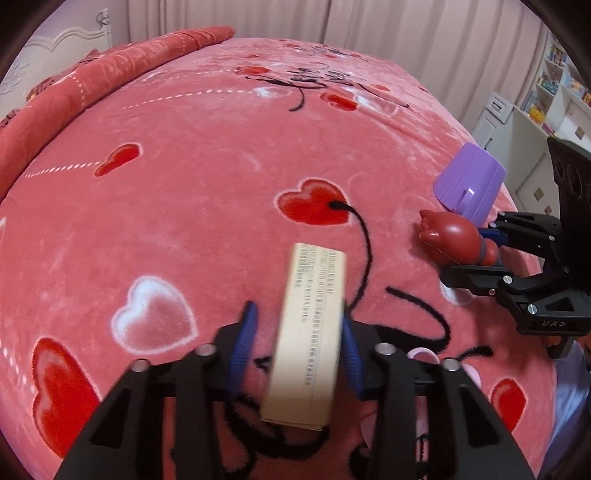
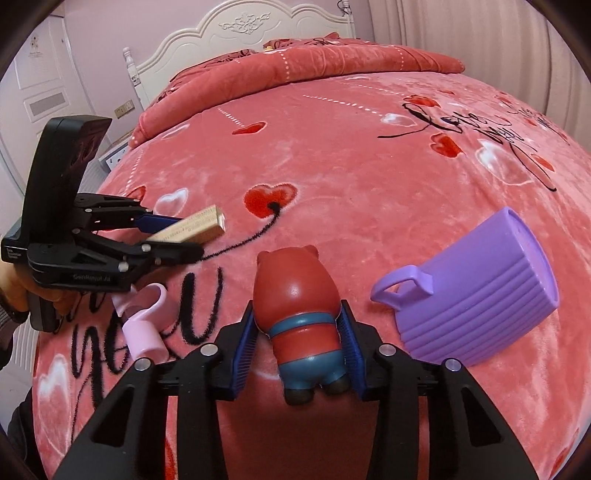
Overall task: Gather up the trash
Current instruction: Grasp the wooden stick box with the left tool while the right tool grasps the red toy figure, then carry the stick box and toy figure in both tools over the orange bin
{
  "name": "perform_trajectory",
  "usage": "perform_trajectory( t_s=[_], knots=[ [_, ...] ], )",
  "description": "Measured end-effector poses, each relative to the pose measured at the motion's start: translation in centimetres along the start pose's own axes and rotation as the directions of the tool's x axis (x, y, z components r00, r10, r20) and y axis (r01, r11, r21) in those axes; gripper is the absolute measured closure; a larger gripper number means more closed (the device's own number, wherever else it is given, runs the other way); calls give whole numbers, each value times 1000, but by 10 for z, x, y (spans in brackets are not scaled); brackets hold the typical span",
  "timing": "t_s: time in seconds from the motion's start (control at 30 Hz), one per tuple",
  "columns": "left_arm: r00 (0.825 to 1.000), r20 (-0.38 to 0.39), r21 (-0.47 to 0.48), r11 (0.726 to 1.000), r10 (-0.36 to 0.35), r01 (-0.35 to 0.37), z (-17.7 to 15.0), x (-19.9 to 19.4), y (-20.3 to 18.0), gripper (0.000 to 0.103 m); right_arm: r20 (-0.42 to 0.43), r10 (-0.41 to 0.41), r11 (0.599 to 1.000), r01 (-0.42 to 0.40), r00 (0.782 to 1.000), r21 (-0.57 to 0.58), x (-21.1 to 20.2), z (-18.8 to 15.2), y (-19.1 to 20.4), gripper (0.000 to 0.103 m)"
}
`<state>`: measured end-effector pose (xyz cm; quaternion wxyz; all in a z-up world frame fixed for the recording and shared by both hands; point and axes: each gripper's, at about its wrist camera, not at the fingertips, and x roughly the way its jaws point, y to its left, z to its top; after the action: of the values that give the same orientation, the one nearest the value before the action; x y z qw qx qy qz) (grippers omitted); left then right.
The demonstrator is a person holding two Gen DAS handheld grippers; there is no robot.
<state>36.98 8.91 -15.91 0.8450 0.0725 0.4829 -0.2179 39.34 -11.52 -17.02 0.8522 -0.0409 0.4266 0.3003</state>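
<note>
The left claw [image 1: 295, 347] is clamped across the small box [image 1: 310, 332], whose long axis runs forward between the pads. The right claw [image 2: 301, 343] is clamped on the toy pig [image 2: 299, 306], lengthwise likewise, on the bed [image 2: 332, 166].

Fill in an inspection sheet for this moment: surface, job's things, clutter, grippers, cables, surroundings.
Surface: bed with pink heart-print blanket, a folded red quilt at its head.
Job's things: beige printed carton; red pig figurine.
Clutter: purple ribbed cup on its side beside the figurine; small pink cup lying near the left gripper.
Grippers: left gripper has the carton between its pads, apparently gripped, one pad showing a gap in its own view; right gripper shut on the figurine's body.
Cables: nothing seen.
Surroundings: white headboard, curtains, shelves.
</note>
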Motion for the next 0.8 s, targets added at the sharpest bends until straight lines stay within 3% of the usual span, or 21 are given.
perform_trajectory(
  t_s=[0.4,0.67,0.8],
  knots=[
    [999,16,-13,1000,28,-28,-5,-27,-6,72,27,4,1000,-4,1000,-9,-19,-1,7,64],
    [997,68,6,999,33,-33,-11,-80,-42,72,85,40,999,-40,996,-6,-77,-11,28,65],
    [995,93,7,1000,26,-27,-23,-107,-70,72,107,54,998,-55,993,7,-120,-30,40,65]
  ],
)
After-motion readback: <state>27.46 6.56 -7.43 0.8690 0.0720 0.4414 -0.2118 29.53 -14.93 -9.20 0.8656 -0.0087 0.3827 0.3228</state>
